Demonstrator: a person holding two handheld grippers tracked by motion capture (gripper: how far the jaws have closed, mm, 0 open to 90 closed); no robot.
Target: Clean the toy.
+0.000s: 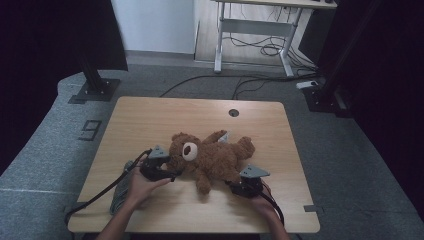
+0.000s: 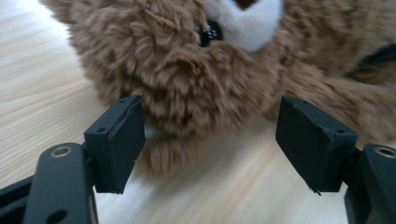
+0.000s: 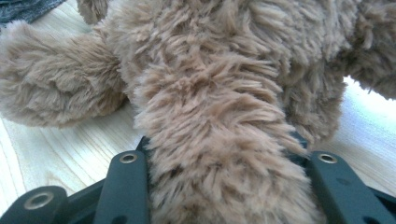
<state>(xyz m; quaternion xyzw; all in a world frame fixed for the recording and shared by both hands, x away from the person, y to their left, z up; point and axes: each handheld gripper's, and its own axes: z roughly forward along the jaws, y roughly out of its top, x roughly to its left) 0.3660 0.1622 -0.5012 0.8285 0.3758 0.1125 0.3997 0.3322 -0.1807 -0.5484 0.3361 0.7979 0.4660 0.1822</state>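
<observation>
A brown teddy bear (image 1: 210, 157) lies on its back in the middle of the wooden table (image 1: 150, 115), head to the left. My left gripper (image 1: 172, 174) sits at the bear's head, open. In the left gripper view its jaws (image 2: 217, 142) stand wide apart just short of the furry head (image 2: 187, 70), with bare wood between the pads. My right gripper (image 1: 234, 184) is at the bear's lower right side. In the right gripper view it (image 3: 224, 186) is shut on one furry limb (image 3: 215, 140), whose fur hides the pads.
A grey knitted cloth (image 1: 120, 192) lies by the left forearm near the front edge. A cable hole (image 1: 233, 112) sits at the table's far side. Beyond the table are a white desk frame (image 1: 250, 30), floor cables and black stand bases.
</observation>
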